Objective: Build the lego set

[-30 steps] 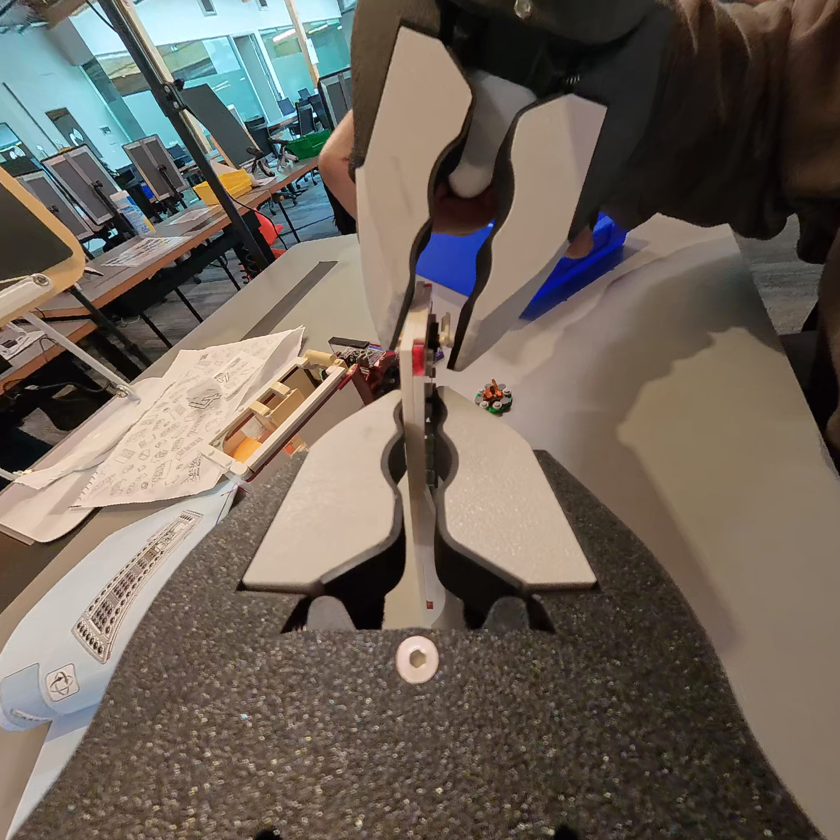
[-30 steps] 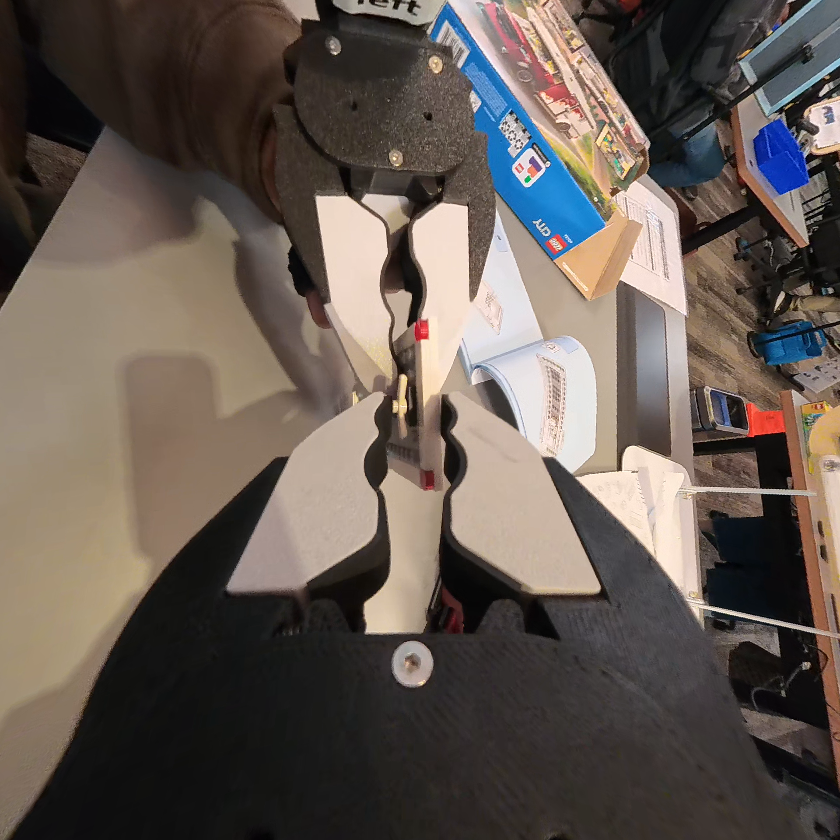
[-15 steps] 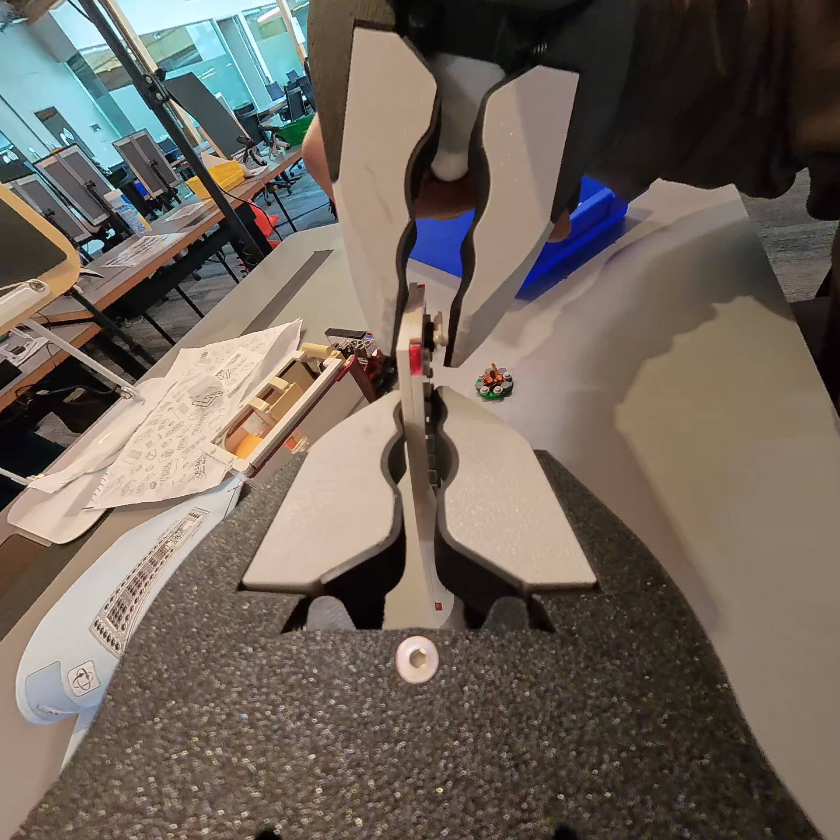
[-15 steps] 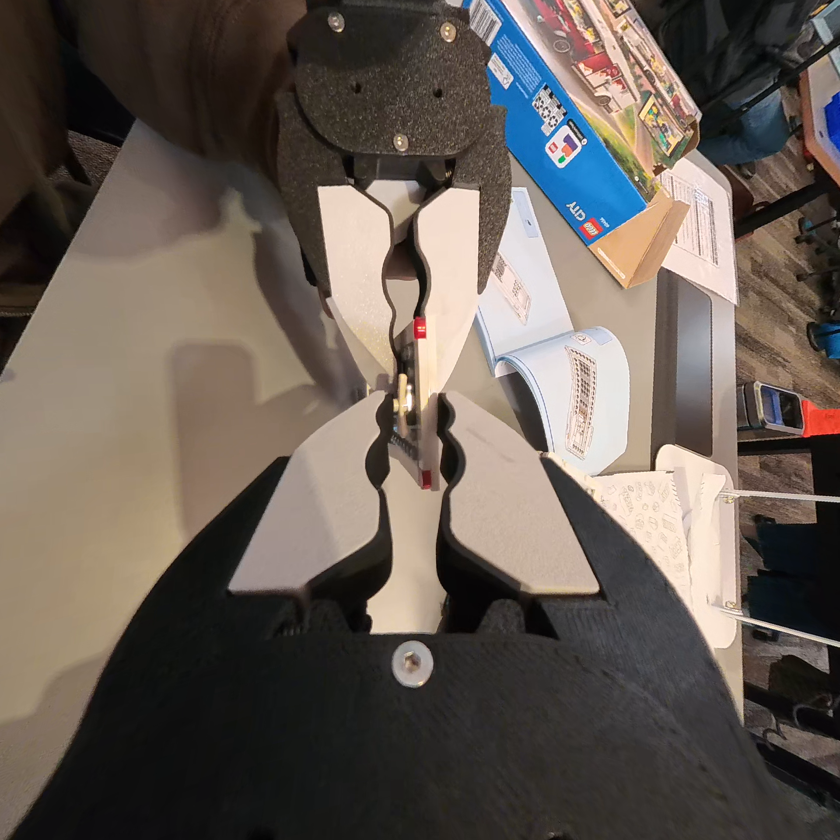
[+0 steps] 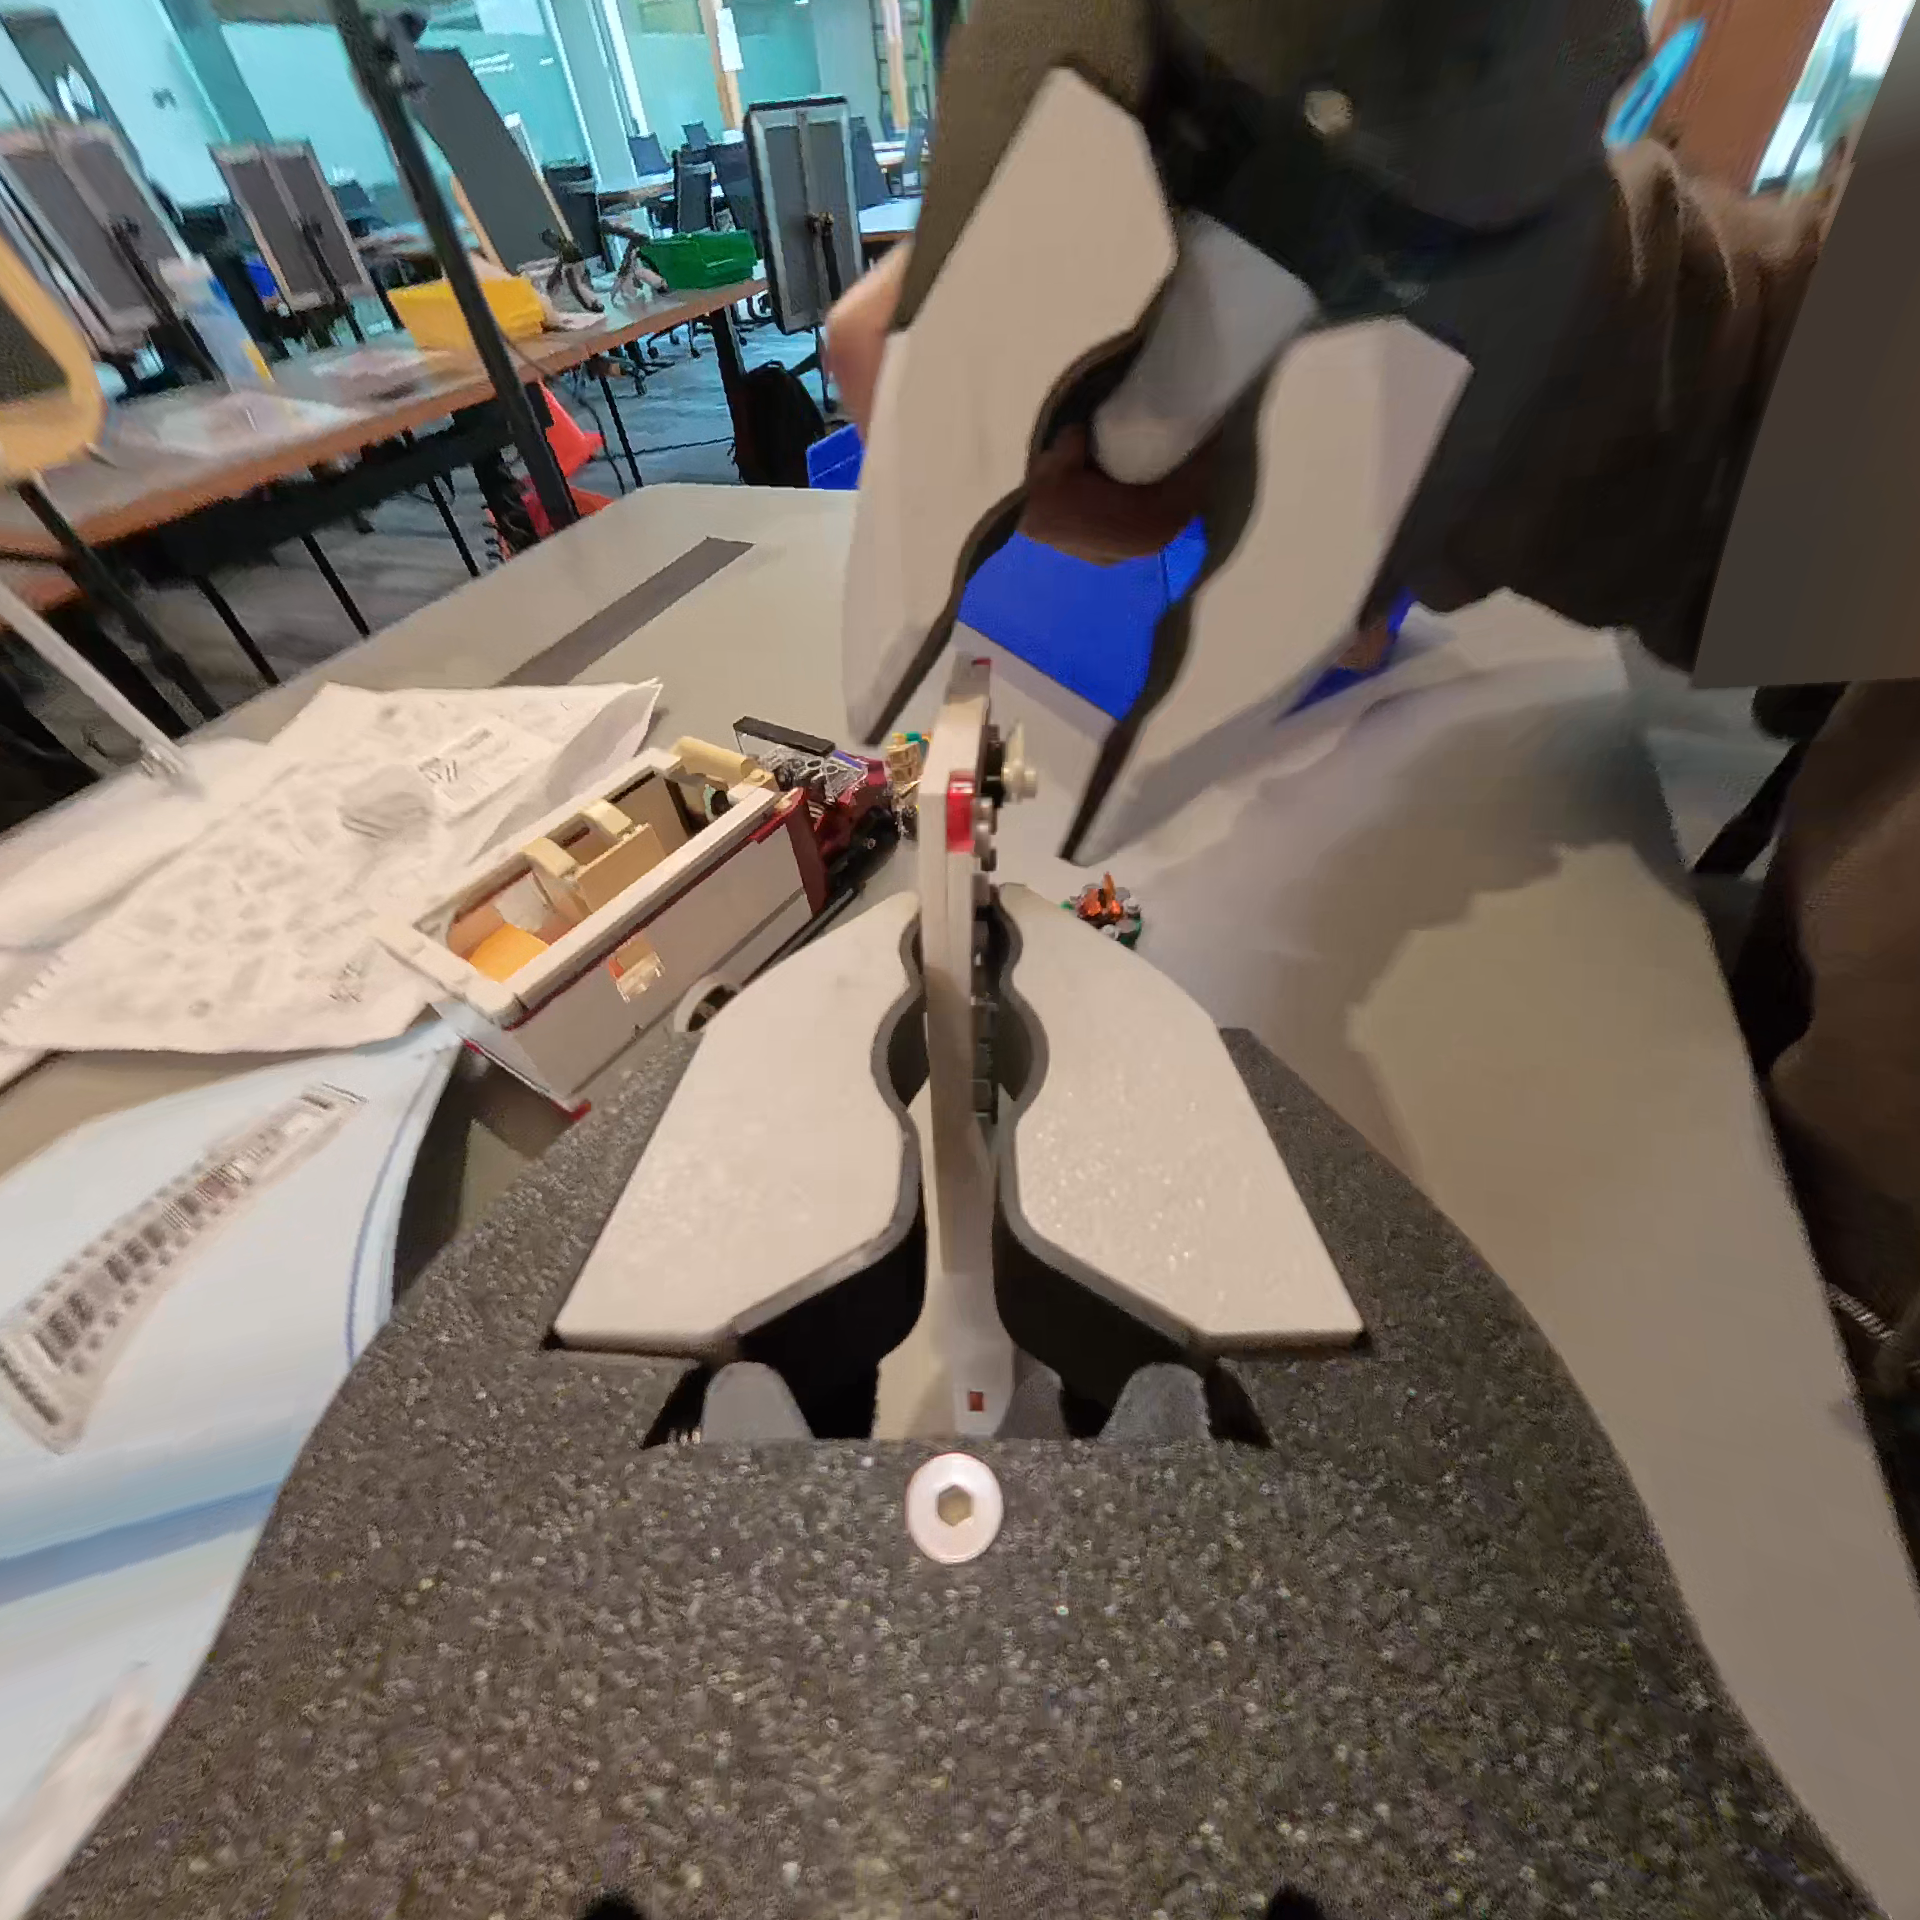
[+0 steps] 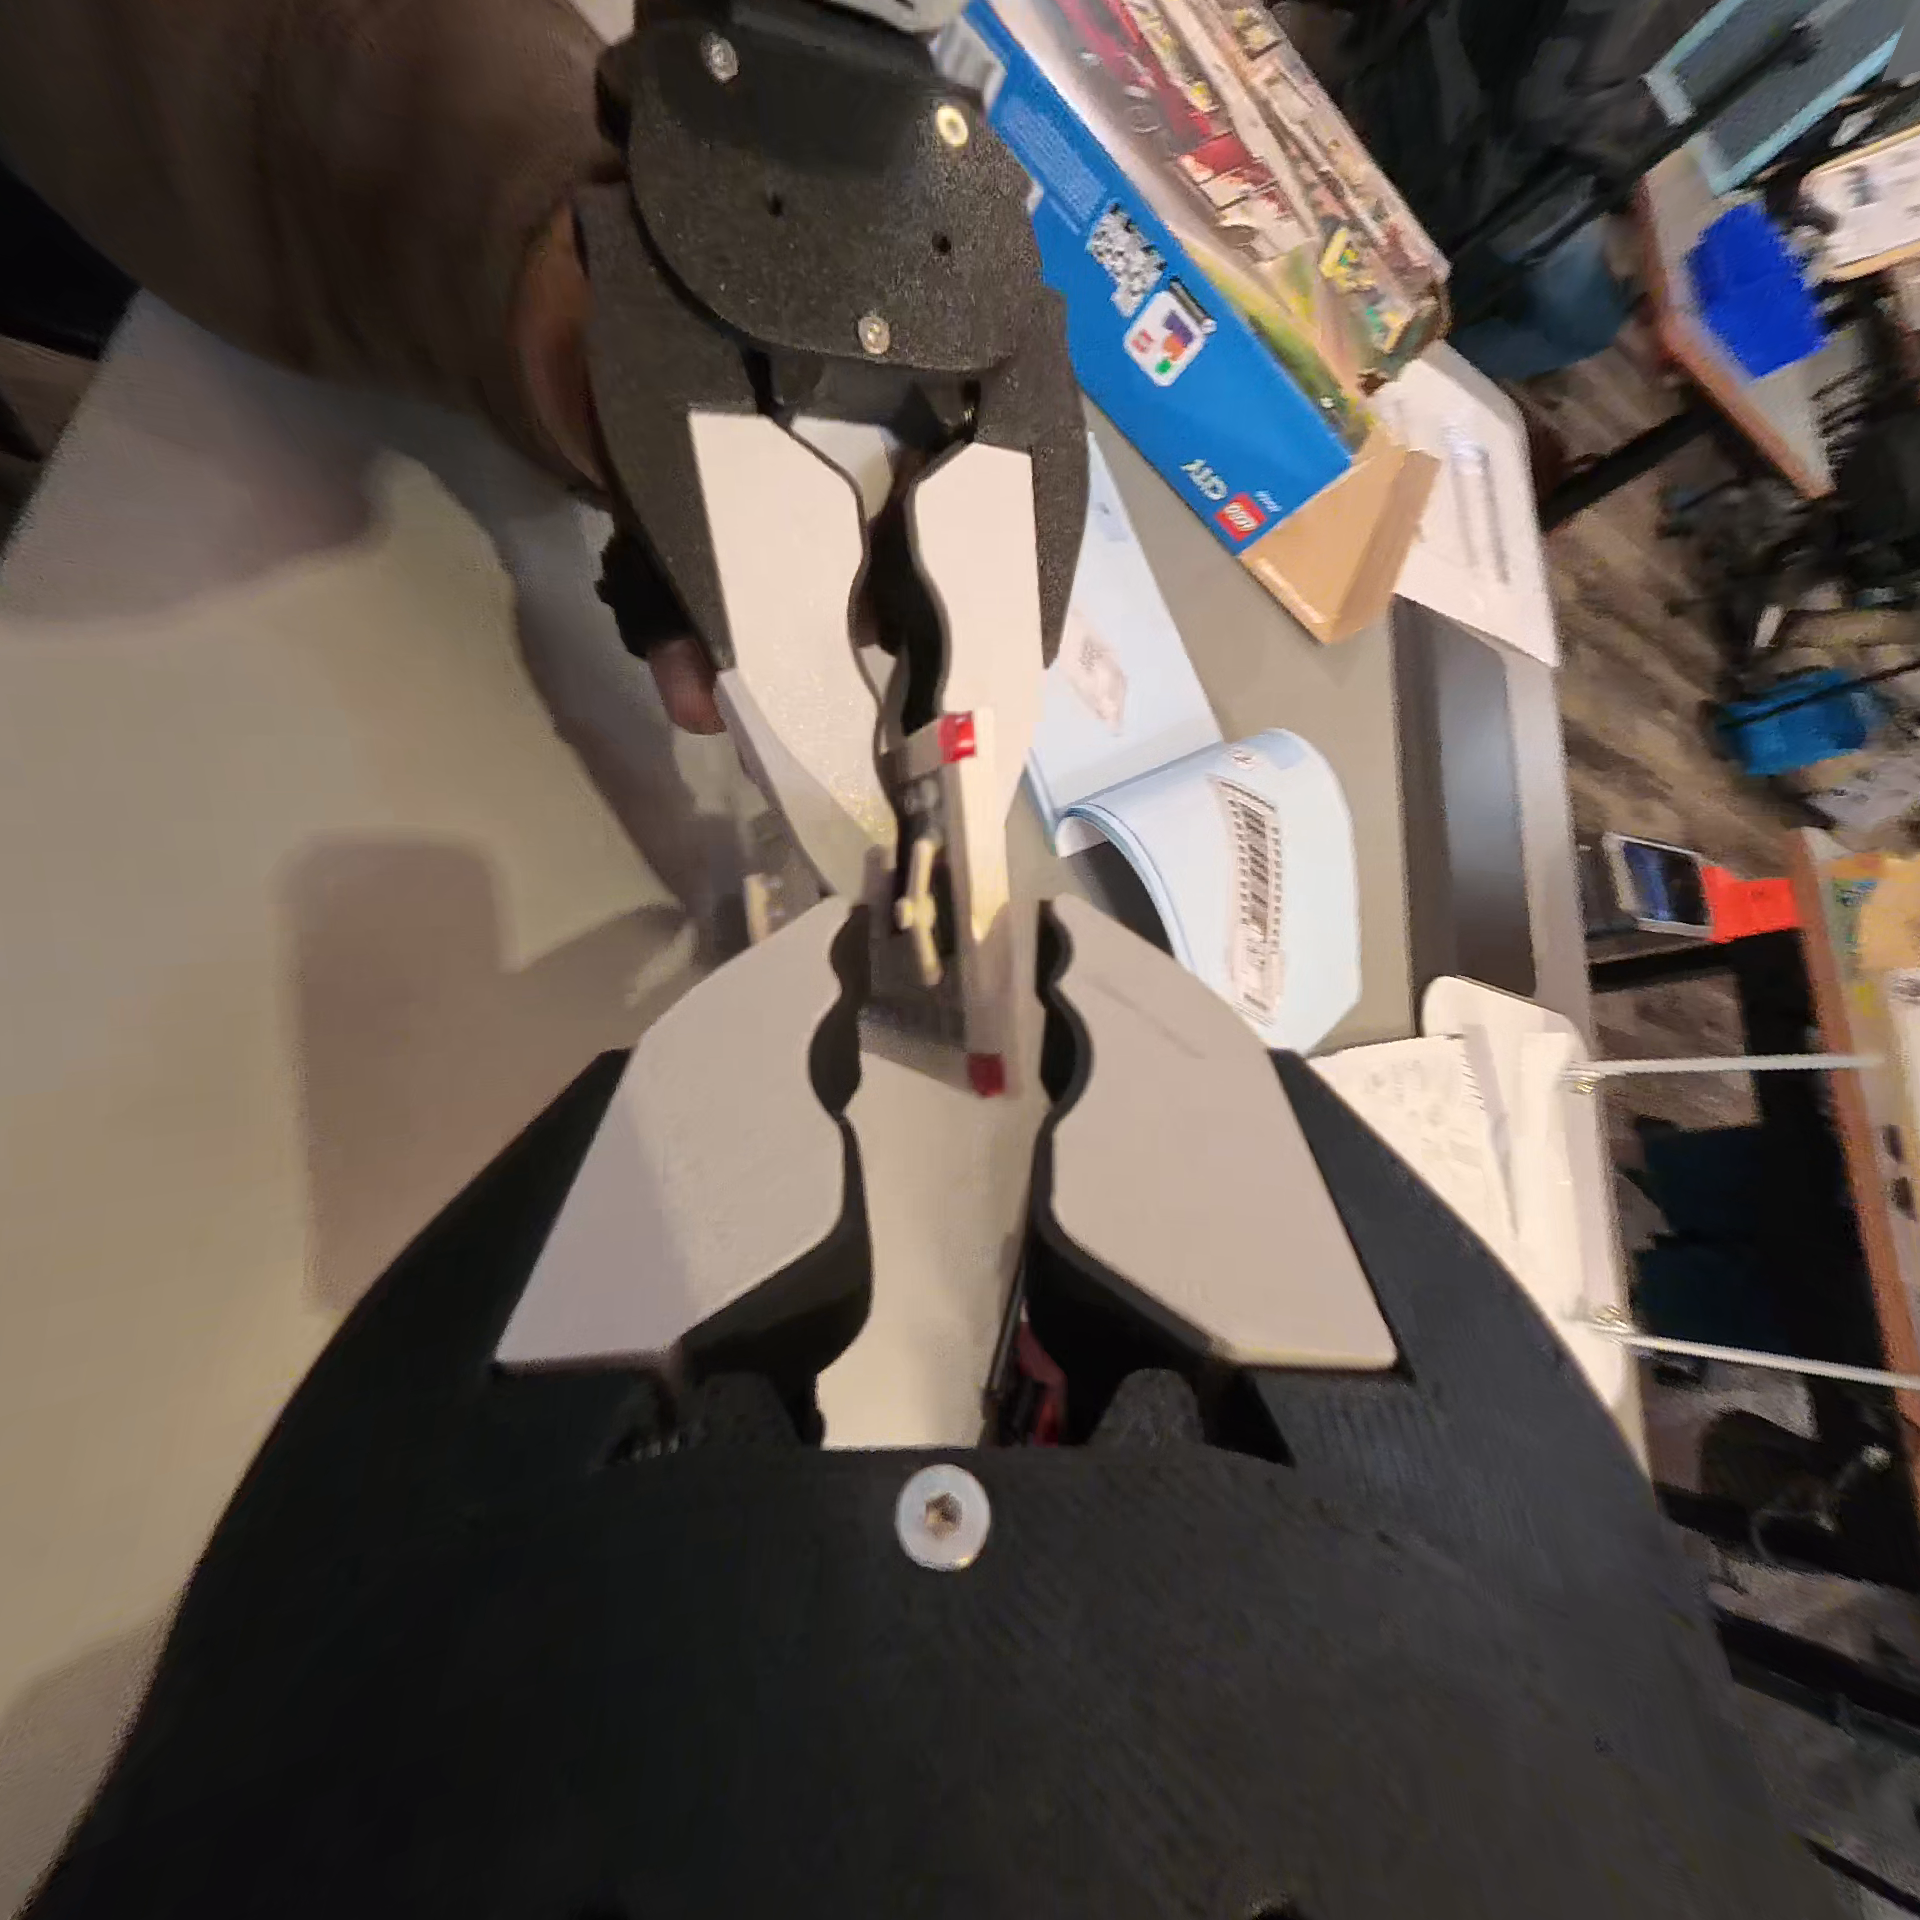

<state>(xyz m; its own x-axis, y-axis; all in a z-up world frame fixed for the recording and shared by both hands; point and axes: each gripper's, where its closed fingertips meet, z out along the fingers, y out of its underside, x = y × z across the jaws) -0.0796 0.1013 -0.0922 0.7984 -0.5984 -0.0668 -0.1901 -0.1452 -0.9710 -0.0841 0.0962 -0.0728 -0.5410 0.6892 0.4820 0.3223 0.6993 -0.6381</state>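
Firmly pinched edge-on by the left gripper (image 5: 961, 920): white brick panel (image 5: 945, 852), aloft over the desk's middle. Spread around its far end, not pressing: right gripper (image 6: 945, 914). Nearby, toward the desk's left edge: roofless toy van (image 5: 623, 914).

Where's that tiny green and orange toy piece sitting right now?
In the left wrist view, the small green and orange piece sits on the grey table, just right of the left gripper, apart from the brick camper model.

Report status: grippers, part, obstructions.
Left gripper clamped on grey brick panel. Right gripper open, pads clear of the panel. Brick vehicle close by on table.
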